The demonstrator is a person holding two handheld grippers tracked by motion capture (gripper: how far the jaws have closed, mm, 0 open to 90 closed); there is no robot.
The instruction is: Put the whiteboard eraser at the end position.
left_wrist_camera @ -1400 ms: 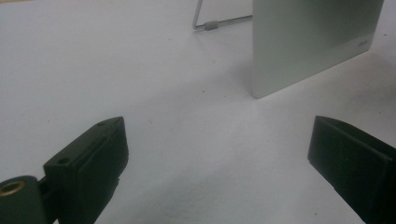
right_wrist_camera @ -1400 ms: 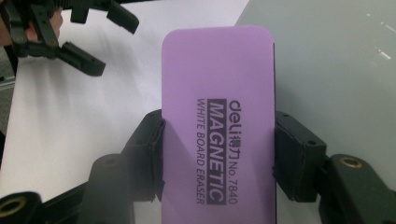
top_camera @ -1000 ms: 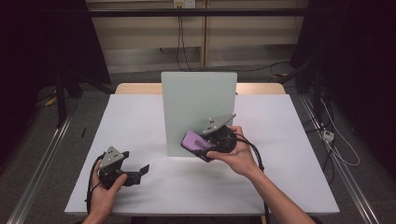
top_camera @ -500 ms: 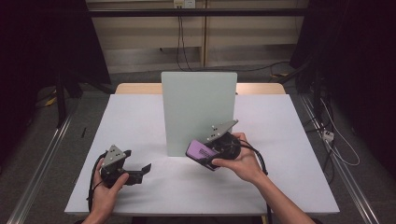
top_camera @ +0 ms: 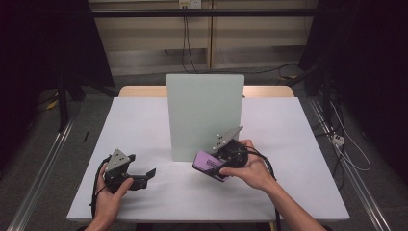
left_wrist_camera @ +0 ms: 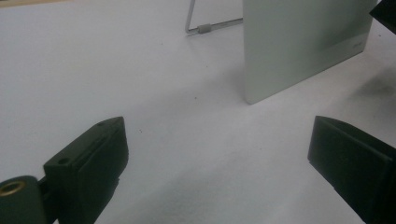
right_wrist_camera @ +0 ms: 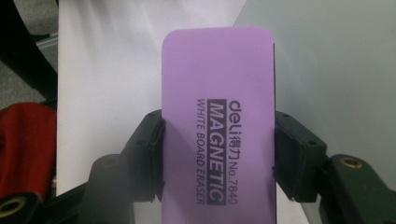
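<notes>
On the white desk (top_camera: 144,120) the one tall obstacle is the upright pale green board (top_camera: 204,115), standing at the centre and blocking any straight pass from 6 o'clock to 12 o'clock. The open desk at 9 o'clock and at 3 o'clock of the board gives wide lanes. The right tool (top_camera: 211,166) with its purple eraser (top_camera: 208,162) sits near the board's foot at 5 o'clock, narrowing that gap; the left tool (top_camera: 144,175) rests at 7 o'clock.

A white rectangular table (top_camera: 144,120) is standing on grey floor (top_camera: 38,163); black cables (top_camera: 185,33) are hanging down the pale back wall (top_camera: 144,38); dark surroundings are flanking both sides.
</notes>
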